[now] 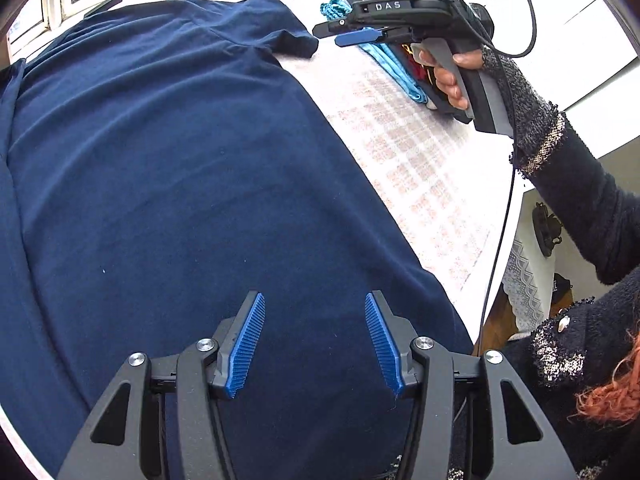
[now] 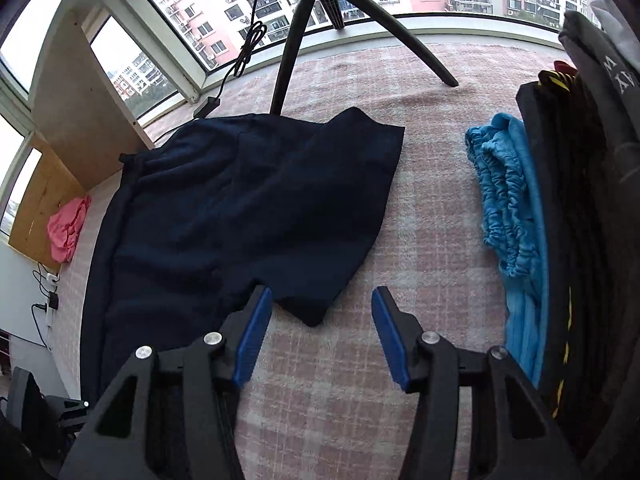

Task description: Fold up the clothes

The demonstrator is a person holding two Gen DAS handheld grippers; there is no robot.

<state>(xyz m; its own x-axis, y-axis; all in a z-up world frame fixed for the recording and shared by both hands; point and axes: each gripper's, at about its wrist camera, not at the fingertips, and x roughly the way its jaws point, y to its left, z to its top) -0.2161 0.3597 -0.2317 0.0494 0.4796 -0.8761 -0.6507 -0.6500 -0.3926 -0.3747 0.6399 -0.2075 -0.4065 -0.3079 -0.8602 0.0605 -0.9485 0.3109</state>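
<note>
Across the middle of the counter (image 2: 420,208), on its pink checked cloth, lies the navy T-shirt (image 1: 168,184), spread mostly flat with one short sleeve (image 2: 356,148) reaching toward 1 o'clock in the right wrist view. Its far edge, toward 9 o'clock, appears turned in on itself, so one side fold may be made, though I cannot be sure. The sleeve side and the lengthwise folds look still to be done, so the job seems at an early stage for this garment. At 3 o'clock sits a stack of finished pieces, a blue garment (image 2: 508,208) beside dark folded clothes (image 2: 576,216), which suggests other items are already dealt with. Nearer 12 o'clock a tripod (image 2: 320,24) stands on the cloth. The left claw (image 1: 315,344) hovers over the shirt's lower body with its pads apart and nothing between them; whether the tips graze the fabric I cannot tell. The right claw (image 2: 322,336) is likewise parted and empty, poised above bare cloth just beside the shirt's near corner, touching nothing.
</note>
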